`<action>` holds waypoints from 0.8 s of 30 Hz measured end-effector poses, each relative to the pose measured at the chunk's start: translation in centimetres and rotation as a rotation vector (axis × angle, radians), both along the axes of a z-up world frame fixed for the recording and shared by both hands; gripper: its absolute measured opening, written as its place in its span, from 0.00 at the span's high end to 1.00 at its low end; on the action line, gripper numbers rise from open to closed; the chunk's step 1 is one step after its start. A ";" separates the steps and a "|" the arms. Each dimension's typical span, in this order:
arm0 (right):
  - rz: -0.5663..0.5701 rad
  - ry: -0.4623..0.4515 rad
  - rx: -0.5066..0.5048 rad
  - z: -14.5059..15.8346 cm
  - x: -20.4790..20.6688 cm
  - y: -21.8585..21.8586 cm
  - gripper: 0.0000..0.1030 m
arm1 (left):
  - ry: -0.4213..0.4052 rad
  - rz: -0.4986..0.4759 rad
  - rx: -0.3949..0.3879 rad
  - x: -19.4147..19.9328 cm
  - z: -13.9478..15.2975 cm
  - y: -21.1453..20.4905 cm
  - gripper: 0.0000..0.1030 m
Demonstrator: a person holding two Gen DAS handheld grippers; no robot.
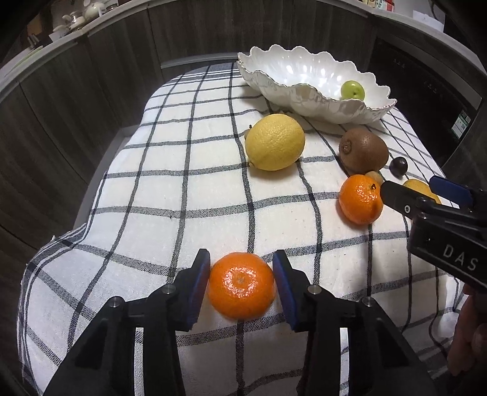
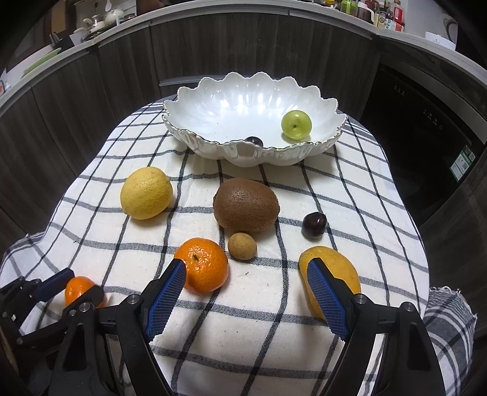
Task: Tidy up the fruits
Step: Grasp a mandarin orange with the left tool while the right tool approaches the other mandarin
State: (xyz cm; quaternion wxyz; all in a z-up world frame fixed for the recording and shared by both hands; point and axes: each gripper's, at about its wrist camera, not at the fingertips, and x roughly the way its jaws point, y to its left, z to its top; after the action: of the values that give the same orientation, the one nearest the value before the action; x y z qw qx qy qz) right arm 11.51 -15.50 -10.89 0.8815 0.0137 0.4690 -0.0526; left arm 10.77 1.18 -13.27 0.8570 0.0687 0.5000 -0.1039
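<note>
My left gripper (image 1: 242, 268) has its blue pads on either side of a mandarin (image 1: 242, 286) on the checked cloth; whether they press it I cannot tell. It also shows in the right wrist view (image 2: 77, 291). My right gripper (image 2: 246, 274) is open and empty over the cloth, between a second mandarin (image 2: 202, 265) and a yellow mango (image 2: 334, 274). A lemon (image 2: 146, 197), a kiwi (image 2: 246, 204), a small tan longan (image 2: 242, 246) and a dark cherry (image 2: 314, 224) lie ahead. The white scalloped bowl (image 2: 213, 109) holds a green fruit (image 2: 296, 125) and a dark fruit (image 2: 254, 141).
The checked cloth (image 2: 243, 335) covers a small table with dark cabinets behind. The cloth hangs over the table edges at left and right. A countertop with teapots (image 2: 97, 21) and jars (image 2: 380, 13) runs along the back.
</note>
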 end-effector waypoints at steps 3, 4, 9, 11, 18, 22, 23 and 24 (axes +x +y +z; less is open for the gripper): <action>0.004 0.005 0.001 -0.2 0.0 0.1 0.20 | -0.003 0.008 -0.012 0.1 0.1 0.2 0.61; 0.007 0.008 0.003 -0.2 0.1 0.1 0.20 | -0.008 0.016 -0.016 0.1 0.3 0.4 0.61; 0.027 0.017 0.008 -0.4 0.5 0.7 0.20 | -0.039 0.059 -0.032 0.5 1.1 1.3 0.64; 0.041 0.027 0.010 -0.6 0.9 1.1 0.20 | -0.042 0.084 -0.048 0.7 1.3 1.9 0.68; 0.078 0.097 0.037 -2.2 2.2 2.5 0.25 | -0.051 0.127 -0.086 1.1 1.6 3.5 0.75; 0.090 0.119 0.048 -2.8 2.3 3.0 0.28 | -0.046 0.127 -0.095 1.0 1.6 3.6 0.75; 0.091 0.117 0.046 -2.8 2.3 3.0 0.28 | -0.045 0.122 -0.094 0.9 1.6 3.5 0.75; 0.090 0.113 0.045 -2.7 2.2 2.9 0.28 | -0.043 0.118 -0.092 0.9 1.5 3.4 0.74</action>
State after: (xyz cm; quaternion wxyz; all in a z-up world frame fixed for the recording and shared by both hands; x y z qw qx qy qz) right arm 13.72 -12.57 -13.57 0.8545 0.0096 0.5194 -0.0032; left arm 11.67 4.54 -11.75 0.8743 0.0017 0.4795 -0.0749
